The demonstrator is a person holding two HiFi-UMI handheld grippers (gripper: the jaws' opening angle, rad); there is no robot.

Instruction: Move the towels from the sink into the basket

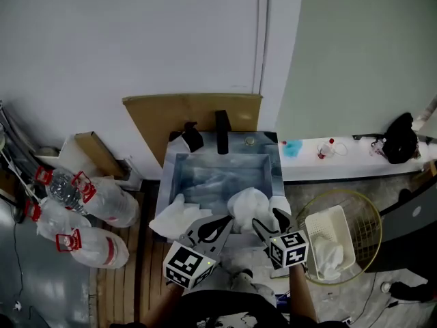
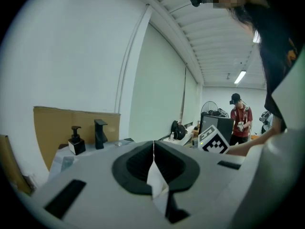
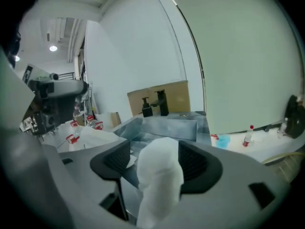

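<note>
I am looking down on the sink [image 1: 205,173], and I am judging the job roughly a third done. The basket [image 1: 321,214], sitting low off the sink's front right corner inside a wire guard [image 1: 367,216], is holding one basket towel [image 1: 330,257], while two more are waiting at the sink's front edge. The flat towel [image 1: 176,219] is draping over the front left corner, and the left gripper [image 2: 153,151] is pinching a thin fold of it with its jaws pressed together. The bunched towel [image 1: 249,202] is standing at the middle of the front edge between the jaws of the right gripper [image 1: 272,224], which are spread wide and not squeezing it, so I am counting it as loose. Both need carrying right. The bottles [image 1: 102,207] are crowding the floor off the left side and the faucet [image 1: 222,132] is rising at the back edge, but neither is blocking the way; only the sink's right edge is lying between.
</note>
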